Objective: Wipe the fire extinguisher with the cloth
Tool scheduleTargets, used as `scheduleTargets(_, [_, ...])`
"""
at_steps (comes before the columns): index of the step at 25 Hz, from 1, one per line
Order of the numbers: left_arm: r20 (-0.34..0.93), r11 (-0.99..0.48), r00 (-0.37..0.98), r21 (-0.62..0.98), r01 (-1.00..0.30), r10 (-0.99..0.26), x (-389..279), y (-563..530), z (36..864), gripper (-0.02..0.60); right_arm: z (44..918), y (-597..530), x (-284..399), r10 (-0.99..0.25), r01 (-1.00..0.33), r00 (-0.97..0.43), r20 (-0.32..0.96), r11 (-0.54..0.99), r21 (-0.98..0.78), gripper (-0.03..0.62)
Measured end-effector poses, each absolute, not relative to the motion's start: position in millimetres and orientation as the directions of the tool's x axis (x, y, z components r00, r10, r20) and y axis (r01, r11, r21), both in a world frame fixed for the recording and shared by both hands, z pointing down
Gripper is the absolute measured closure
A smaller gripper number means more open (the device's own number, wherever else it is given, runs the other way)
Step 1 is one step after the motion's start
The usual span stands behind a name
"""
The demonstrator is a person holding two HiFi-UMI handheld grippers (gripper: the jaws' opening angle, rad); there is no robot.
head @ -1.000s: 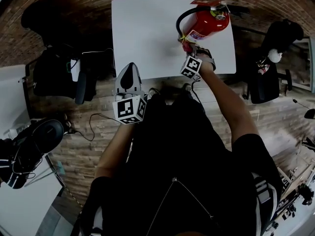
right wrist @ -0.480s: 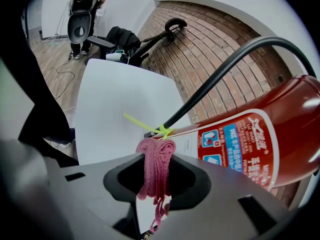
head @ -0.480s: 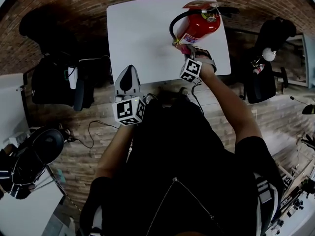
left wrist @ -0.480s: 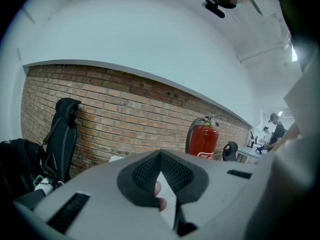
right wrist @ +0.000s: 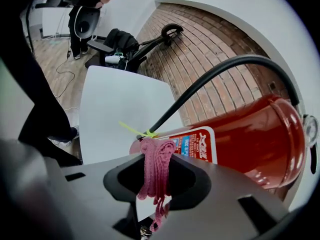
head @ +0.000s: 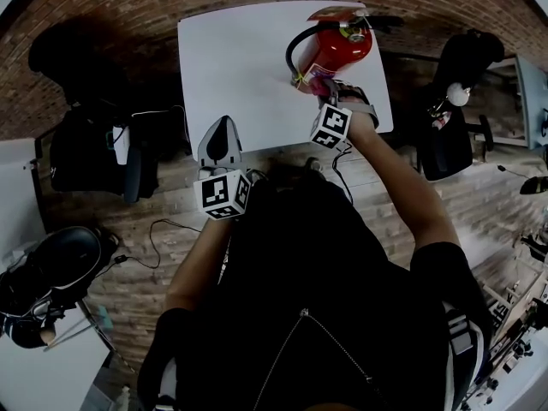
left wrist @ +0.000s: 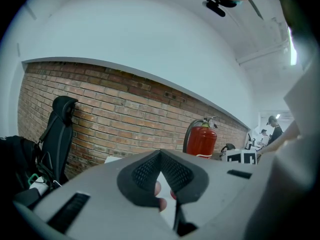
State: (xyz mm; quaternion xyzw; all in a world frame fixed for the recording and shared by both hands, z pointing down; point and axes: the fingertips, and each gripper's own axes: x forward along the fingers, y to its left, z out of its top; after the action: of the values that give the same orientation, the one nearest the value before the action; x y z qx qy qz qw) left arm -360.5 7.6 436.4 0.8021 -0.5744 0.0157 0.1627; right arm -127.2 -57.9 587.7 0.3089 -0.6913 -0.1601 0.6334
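Note:
A red fire extinguisher (head: 338, 48) with a black hose (head: 295, 45) stands tilted at the far right of the white table (head: 231, 67). My right gripper (head: 321, 91) is shut on a pink knitted cloth (head: 313, 82) and presses it against the extinguisher's lower body. In the right gripper view the cloth (right wrist: 155, 166) hangs bunched between the jaws of the right gripper (right wrist: 156, 173), touching the extinguisher (right wrist: 250, 144) beside its label, under the hose (right wrist: 215, 76). My left gripper (head: 221, 134) hovers at the table's near edge, shut and empty. In its own view the left gripper (left wrist: 161, 166) faces the extinguisher (left wrist: 201, 139).
Black office chairs with bags stand left (head: 94, 135) and right (head: 454, 135) of the table on a brick-patterned floor. A cable (head: 163, 229) trails over the floor at the left. A second white table corner (head: 34, 375) shows at lower left. A yellow zip tie (right wrist: 132, 130) sticks out by the hose.
The view has drifted, so table and extinguisher sit further left in the picture. My right gripper keeps the cloth against the extinguisher's lower body. The left gripper has barely moved.

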Motion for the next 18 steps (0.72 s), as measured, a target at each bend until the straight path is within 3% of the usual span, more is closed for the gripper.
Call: scheduleTargets(18, [0.185, -0.319, 0.379, 0.284, -0.904, -0.907, -347.4, -4.6, 432.3, 0.574, 482.5, -59.8, -133.1, -0.716, -0.199, -0.001, 0.698, 0.684, 0.702, 0.474])
